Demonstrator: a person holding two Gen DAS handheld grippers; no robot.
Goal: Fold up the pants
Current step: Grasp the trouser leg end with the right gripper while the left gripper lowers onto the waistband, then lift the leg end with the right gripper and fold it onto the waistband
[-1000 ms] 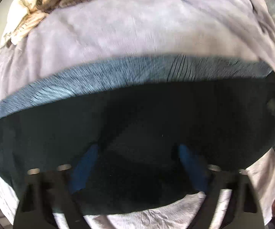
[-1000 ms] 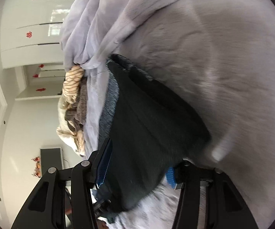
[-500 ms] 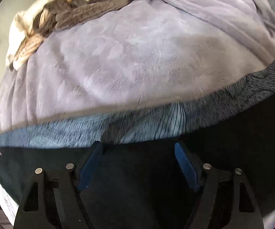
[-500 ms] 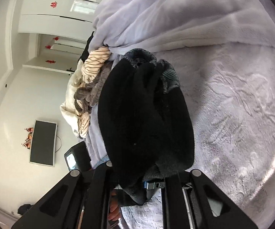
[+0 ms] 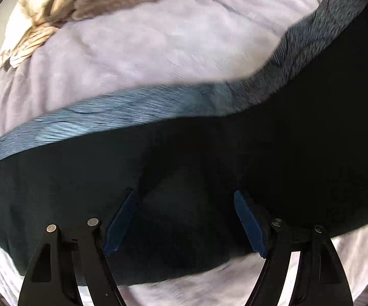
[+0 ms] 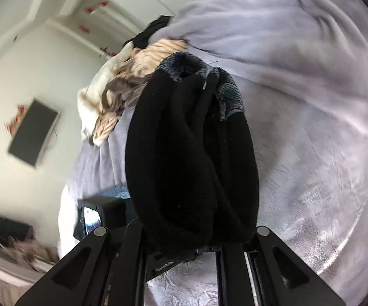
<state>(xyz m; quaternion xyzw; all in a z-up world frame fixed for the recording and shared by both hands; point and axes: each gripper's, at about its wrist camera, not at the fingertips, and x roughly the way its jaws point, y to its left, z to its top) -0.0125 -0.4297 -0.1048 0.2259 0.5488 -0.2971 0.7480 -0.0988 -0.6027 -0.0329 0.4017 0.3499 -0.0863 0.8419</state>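
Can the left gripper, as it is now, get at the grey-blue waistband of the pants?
Probably yes. The left gripper is open over the black pants, and nothing lies between it and the waistband.

Matt black fleecy cloth on the pants [image 5: 235, 153], ribbed blue-grey knit at the waistband [image 5: 102, 125]. Plush lilac blanket [image 5: 145, 46], faintly shiny. Matt black plastic claw [image 5: 184, 221], blue rubbery pads [image 5: 247, 221].

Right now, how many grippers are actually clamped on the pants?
1. The right gripper is shut on the bunched black pants. The left gripper is open over them, blue pads apart.
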